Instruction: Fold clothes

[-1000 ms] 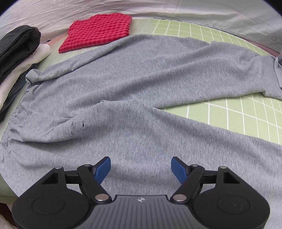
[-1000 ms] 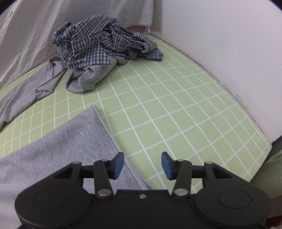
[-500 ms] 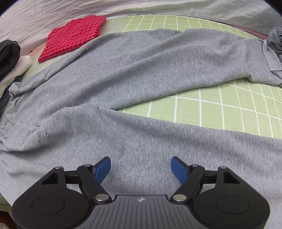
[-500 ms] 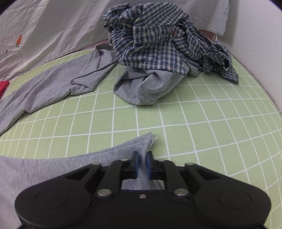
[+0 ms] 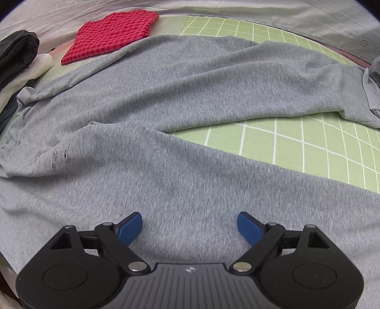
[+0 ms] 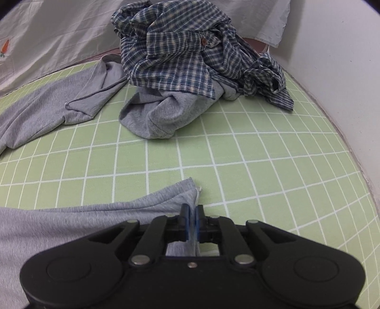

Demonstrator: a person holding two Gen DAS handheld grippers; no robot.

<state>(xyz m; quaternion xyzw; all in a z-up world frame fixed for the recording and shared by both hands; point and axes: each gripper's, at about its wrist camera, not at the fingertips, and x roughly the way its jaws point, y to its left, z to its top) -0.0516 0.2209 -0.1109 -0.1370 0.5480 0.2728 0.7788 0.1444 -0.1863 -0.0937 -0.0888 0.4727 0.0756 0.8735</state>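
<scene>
Right gripper point(image 6: 192, 219) now pinches spread grey trousers point(image 5: 190, 133).

1. No readable words, brand names or numbers are found in either view.
2. A small white emblem point(image 5: 190, 269), no letters, is seen on the ribbed grey housing of the left claw point(image 5: 189, 222).
3. A small circled mark point(image 5: 363, 43), too tiny to be read, is printed on the grey sheet point(image 5: 308, 14).
4. A small orange carrot picture point(image 6: 4, 47) is printed on the pale sheet point(image 6: 47, 31).

Two tongs point(image 5: 190, 225), three grey garments point(image 5: 190, 99), one plaid shirt point(image 6: 190, 47)
</scene>
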